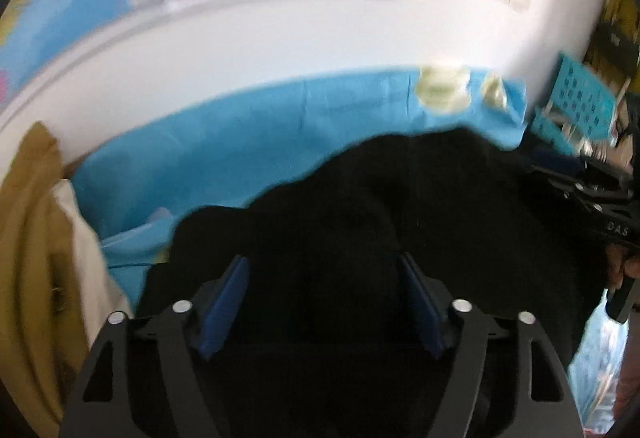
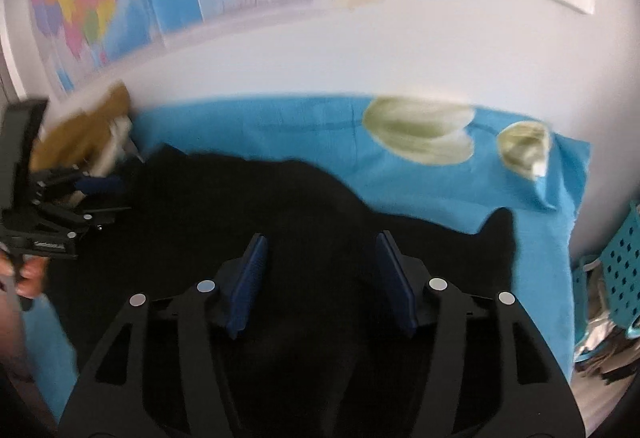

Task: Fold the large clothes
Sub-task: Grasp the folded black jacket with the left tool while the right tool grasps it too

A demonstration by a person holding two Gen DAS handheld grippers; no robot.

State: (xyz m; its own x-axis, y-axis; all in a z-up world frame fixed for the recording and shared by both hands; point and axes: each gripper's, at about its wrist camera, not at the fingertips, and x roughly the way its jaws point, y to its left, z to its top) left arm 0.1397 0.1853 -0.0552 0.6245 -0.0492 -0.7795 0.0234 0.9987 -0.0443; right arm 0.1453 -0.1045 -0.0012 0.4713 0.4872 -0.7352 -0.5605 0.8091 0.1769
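While we hold both tongs over the black garment, it lies rumpled on the blue sheet. Our left tongs stand wide apart, gripping nothing; our right tongs gape too, empty, cloth below them.

Each gripper, left and right, has a matte black frame, 2 ribbed blue pads and 4 silver round screws low in frame.
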